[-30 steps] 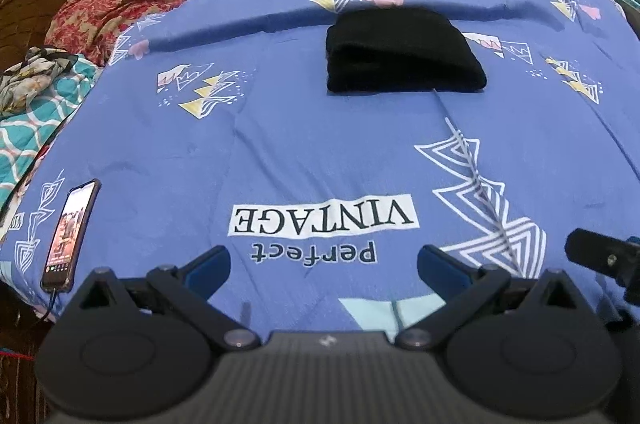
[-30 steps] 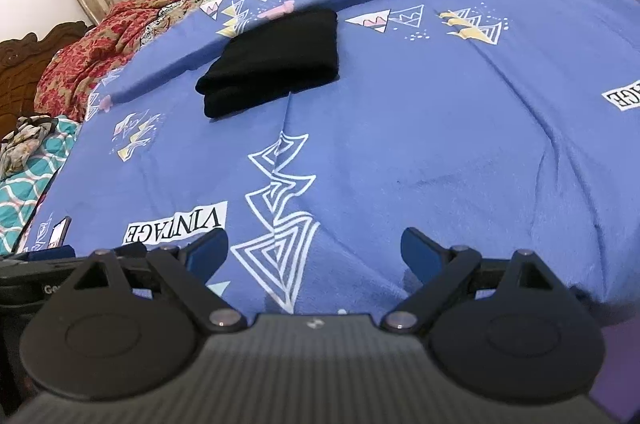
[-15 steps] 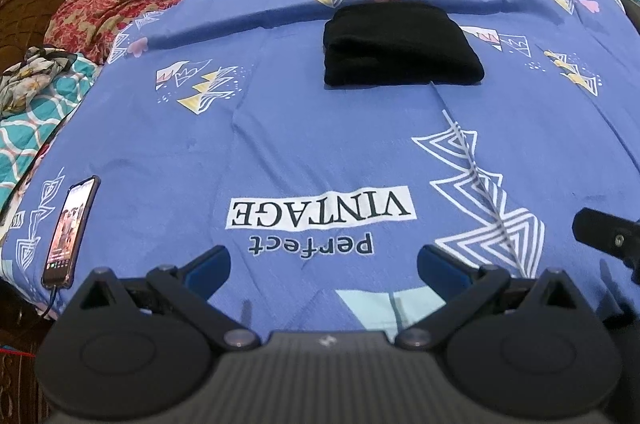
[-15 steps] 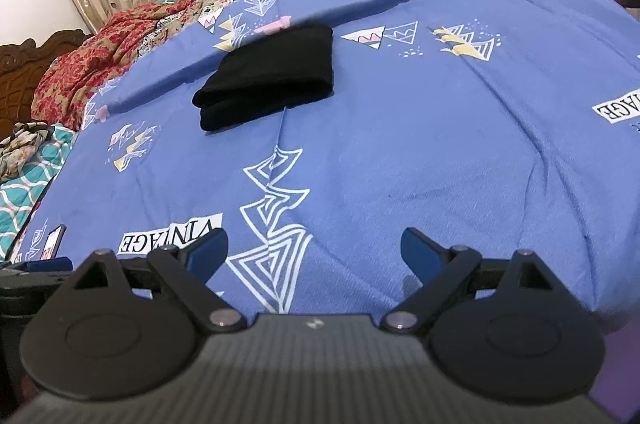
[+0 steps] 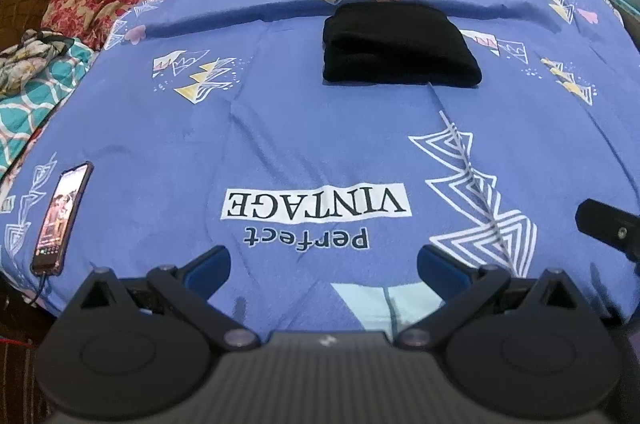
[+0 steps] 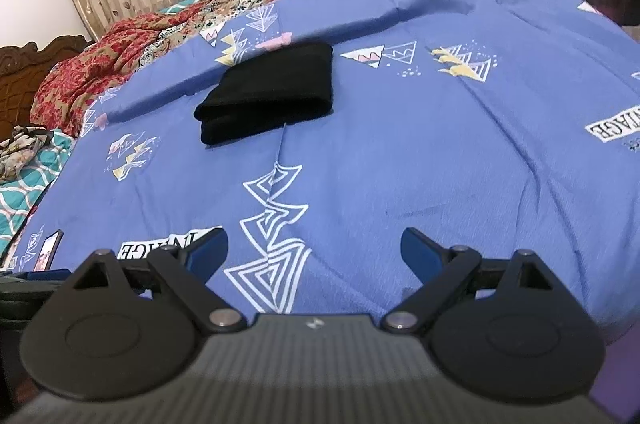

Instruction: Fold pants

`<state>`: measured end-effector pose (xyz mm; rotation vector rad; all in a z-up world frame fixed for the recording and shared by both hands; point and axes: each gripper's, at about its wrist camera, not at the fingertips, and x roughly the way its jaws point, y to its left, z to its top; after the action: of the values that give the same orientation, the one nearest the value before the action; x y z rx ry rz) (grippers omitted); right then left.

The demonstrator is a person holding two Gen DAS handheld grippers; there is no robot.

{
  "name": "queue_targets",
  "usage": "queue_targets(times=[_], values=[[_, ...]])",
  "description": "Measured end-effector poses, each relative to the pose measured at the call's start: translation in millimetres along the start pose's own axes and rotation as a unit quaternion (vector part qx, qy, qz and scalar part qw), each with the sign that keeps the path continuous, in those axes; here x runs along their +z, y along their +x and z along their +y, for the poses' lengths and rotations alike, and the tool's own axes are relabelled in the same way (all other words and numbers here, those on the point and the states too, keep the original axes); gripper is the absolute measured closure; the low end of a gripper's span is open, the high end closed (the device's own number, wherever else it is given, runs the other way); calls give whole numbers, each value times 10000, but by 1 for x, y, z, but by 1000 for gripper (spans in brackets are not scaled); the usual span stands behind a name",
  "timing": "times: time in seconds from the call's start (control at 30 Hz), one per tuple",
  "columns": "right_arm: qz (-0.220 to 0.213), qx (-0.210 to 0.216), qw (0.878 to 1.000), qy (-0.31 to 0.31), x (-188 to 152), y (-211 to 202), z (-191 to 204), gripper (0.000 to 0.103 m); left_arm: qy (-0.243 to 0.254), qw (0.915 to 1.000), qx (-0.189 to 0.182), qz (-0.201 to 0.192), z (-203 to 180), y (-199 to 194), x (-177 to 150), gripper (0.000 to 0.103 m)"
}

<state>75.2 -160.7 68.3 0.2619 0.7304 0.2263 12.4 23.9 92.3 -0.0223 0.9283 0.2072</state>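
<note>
Two grippers hover with nothing in them above the near edge of a bed under a blue printed bedsheet [image 5: 280,127]. The left gripper [image 5: 323,264] and right gripper [image 6: 314,250] both have their blue-tipped fingers [image 5: 210,264] spread wide apart. Well ahead of both sets of fingers, the black pants [image 5: 398,53] lie in a compact, layered bundle, apparently folded. They look soft, light and limp, likely to sag and unfold if lifted by one corner; pinching through all layers at the rounded folded edge seems safest. A phone [image 5: 60,220] lies left of the left fingers.
</note>
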Motion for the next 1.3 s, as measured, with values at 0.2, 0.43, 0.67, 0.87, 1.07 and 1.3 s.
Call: queue_targets(times=[0.2, 0.43, 0.67, 0.87, 1.07, 1.3], values=[[-216, -60, 9997, -128, 5, -8, 5, 8, -68, 9999, -135, -20, 5, -1, 0, 0], [-373, -144, 9989, -248, 8, -16, 15, 8, -92, 9997, -209, -15, 10, -2, -1, 0], [-313, -176, 9991, -236, 6, -13, 23, 8, -135, 9995, -276, 40, 15, 0, -3, 0], [-87, -162, 9998, -100, 2, -6, 25, 8, -161, 9996, -213, 94, 16, 1, -5, 0], [-48, -96, 9999, 28, 0, -6, 20, 8, -25, 9998, -94, 197, 10, 4, -7, 0], [-96, -7, 9996, 263, 1, -8, 3, 8, 231, 9993, 218, 208, -2, 5, -9, 0]])
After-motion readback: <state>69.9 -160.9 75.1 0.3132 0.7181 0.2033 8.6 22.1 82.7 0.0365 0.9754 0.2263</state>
